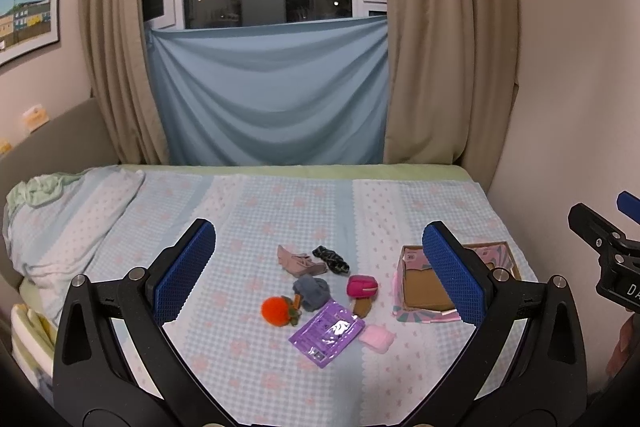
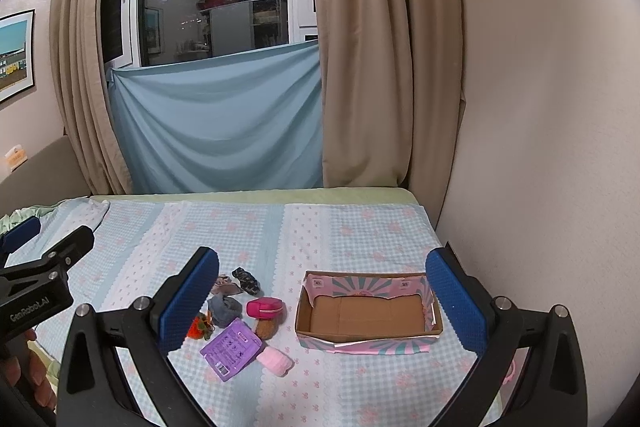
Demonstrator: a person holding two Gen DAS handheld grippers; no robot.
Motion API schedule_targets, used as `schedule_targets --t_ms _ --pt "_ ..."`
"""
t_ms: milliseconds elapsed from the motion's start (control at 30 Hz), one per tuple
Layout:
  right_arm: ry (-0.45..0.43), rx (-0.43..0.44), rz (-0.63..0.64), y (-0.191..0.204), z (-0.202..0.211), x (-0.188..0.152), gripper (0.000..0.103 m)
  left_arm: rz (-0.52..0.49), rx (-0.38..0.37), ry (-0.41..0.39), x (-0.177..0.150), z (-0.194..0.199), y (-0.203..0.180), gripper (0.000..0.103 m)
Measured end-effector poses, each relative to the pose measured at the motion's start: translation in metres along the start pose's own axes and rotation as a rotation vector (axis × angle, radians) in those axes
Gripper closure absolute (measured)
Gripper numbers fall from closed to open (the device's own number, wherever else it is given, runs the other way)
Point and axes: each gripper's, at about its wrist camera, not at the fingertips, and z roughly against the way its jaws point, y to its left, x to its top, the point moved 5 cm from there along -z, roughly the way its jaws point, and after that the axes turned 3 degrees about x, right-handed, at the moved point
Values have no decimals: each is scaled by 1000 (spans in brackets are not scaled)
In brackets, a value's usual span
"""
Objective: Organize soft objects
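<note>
Bed with soft things and an empty box

Bed (image 1: 248,379) under a checked blue-and-white cover carries a cluster of small soft things. Left tongs (image 1: 320,271) hang above it with jaws spread wide and nothing between them. Right tongs (image 2: 322,301) are likewise wide open and empty, poised over the same bed.

In the cluster, a beige cloth (image 1: 298,259) lies at the far side, touching a black scrunchie (image 1: 330,259) to its right. Nearer sits a grey cloth (image 1: 314,291), with an orange pompom (image 1: 276,311) just left of it. A magenta pouch (image 1: 362,285) rests on a brown piece (image 1: 362,307). A purple packet (image 1: 326,333) lies nearest the camera, with a pink roll (image 1: 378,338) just beside its right edge.

Well to the right of the cluster stands an open box (image 2: 360,337), cardboard inside, pink and teal pattern outside. Its floor is bare. It sits near the wall (image 2: 540,107).
</note>
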Motion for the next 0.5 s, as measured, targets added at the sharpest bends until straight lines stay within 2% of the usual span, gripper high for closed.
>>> schedule_targets --t_ms 500 --pt "5 5 -6 -1 -2 2 0 0 -1 3 0 -1 -1 0"
